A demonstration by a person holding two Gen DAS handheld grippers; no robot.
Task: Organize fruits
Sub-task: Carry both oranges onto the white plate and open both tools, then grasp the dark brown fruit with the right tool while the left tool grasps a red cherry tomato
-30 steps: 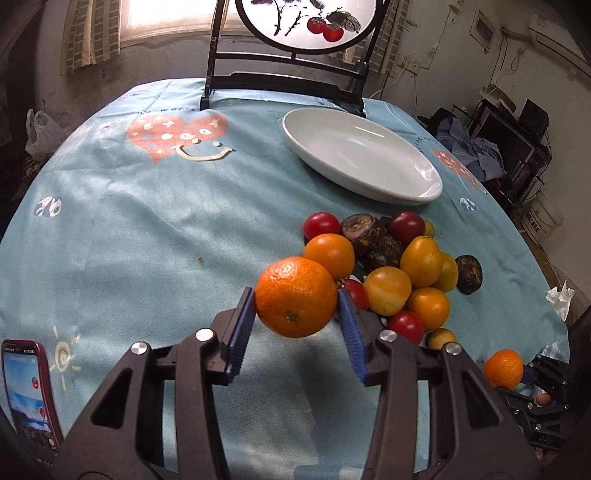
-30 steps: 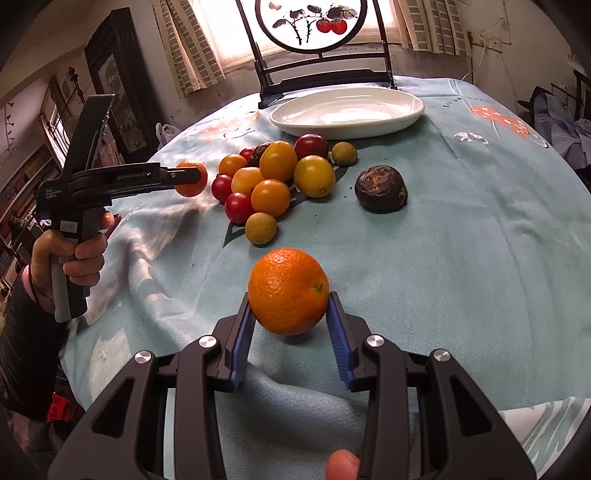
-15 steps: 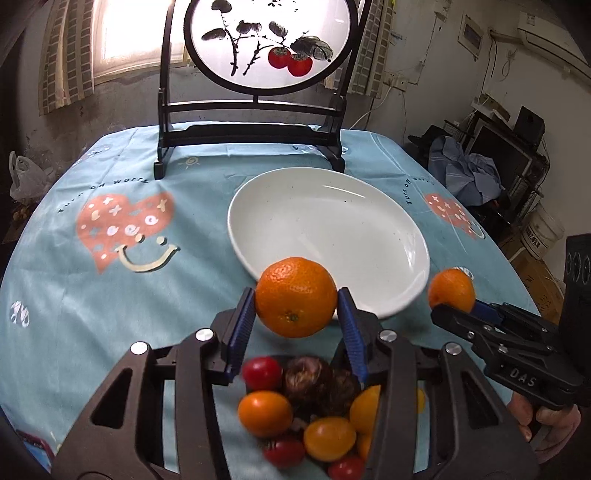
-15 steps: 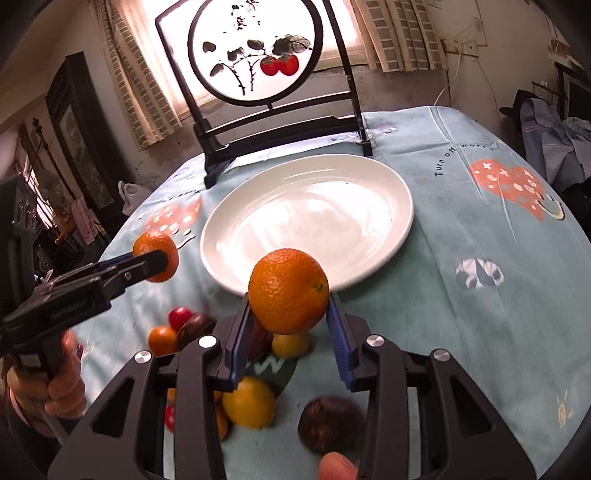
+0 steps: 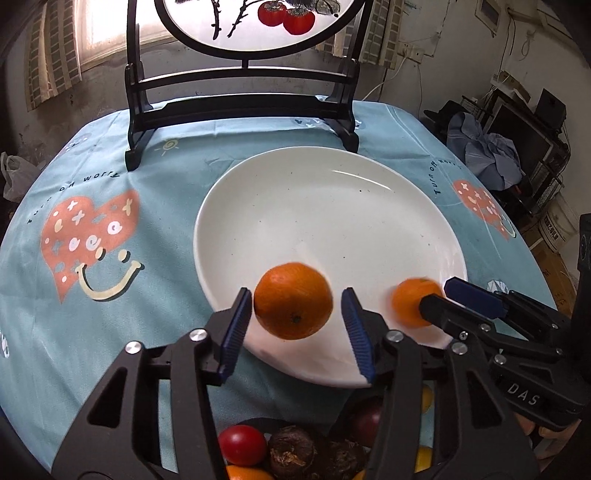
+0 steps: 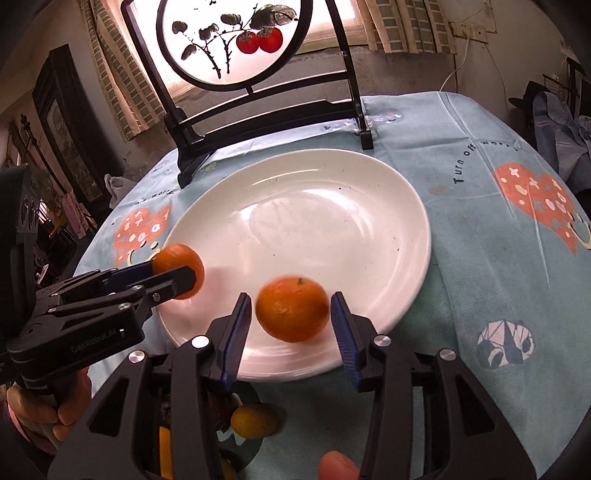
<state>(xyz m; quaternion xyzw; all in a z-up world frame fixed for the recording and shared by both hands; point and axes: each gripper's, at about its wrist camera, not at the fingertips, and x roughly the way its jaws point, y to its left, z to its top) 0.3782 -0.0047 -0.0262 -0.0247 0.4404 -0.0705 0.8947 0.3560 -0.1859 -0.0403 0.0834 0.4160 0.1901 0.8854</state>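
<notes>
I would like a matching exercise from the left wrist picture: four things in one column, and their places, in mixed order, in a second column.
1 white plate
2 orange
3 round painted screen
4 red tomato

a between the pads of the left hand-held gripper, touching neither
b upright behind the plate
c flat on the blue tablecloth
d in the fruit pile, beside a dark wrinkled fruit

Pairs: 1-c, 2-a, 3-b, 4-d.
That gripper's jaws have just been opening.

Round painted screen [image 6: 231,38] in black stand at worktop's far edge. Blue tablecloth [image 5: 110,306] with red hearts, smiley print. Curtained window behind [image 6: 399,29]. Clothes heap [image 5: 487,155], dark electronics at right.
</notes>
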